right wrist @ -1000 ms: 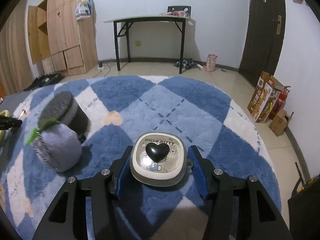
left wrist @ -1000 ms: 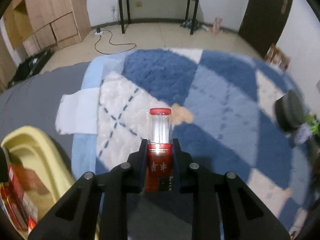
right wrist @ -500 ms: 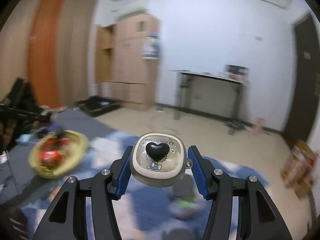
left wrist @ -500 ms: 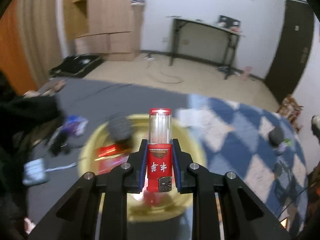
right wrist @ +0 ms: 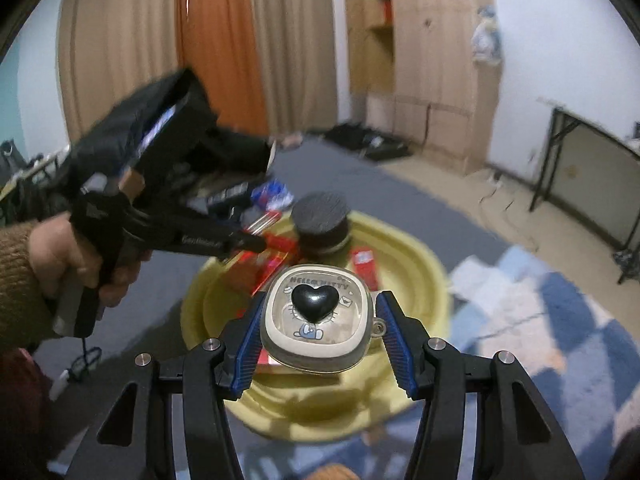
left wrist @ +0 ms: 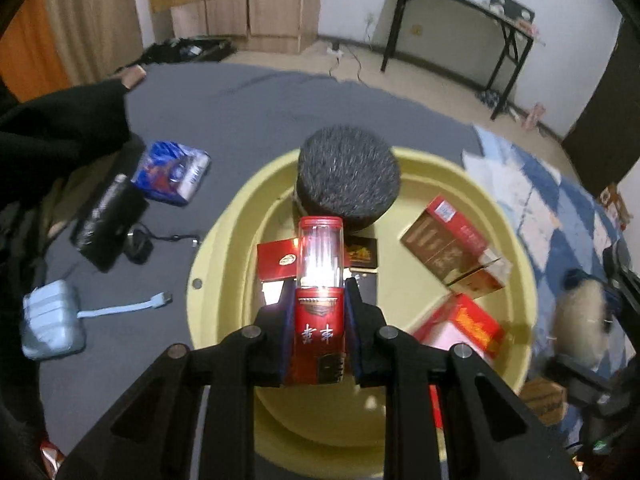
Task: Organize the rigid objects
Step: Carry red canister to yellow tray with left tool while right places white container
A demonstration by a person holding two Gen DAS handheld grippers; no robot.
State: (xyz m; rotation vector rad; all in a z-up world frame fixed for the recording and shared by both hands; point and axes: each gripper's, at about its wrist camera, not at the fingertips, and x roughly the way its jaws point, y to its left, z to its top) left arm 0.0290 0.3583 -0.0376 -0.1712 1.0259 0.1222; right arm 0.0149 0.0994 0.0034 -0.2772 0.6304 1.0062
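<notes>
Both hands have swung from the rug to the yellow basin (left wrist: 224, 240). The left gripper (left wrist: 320, 332), clamped tight on the red lighter (left wrist: 320, 280), hangs directly over it, lighter pointing to twelve o'clock. The right gripper (right wrist: 316, 332), half-open jaws gripping the Hello Kitty case (right wrist: 316, 316), sits at its six o'clock rim.

Black plastic left claw (left wrist: 320, 332) with angular cut-out arms, round silver screw heads along the top and dark blue pads inside. Right claw (right wrist: 318, 336) of the same black build, silver screws, brighter blue ribbed pads (right wrist: 394, 344). Left hand (right wrist: 76, 256) in a brown knitted sleeve (right wrist: 14, 284), on a black pistol-style handle with faint pale lettering.
</notes>
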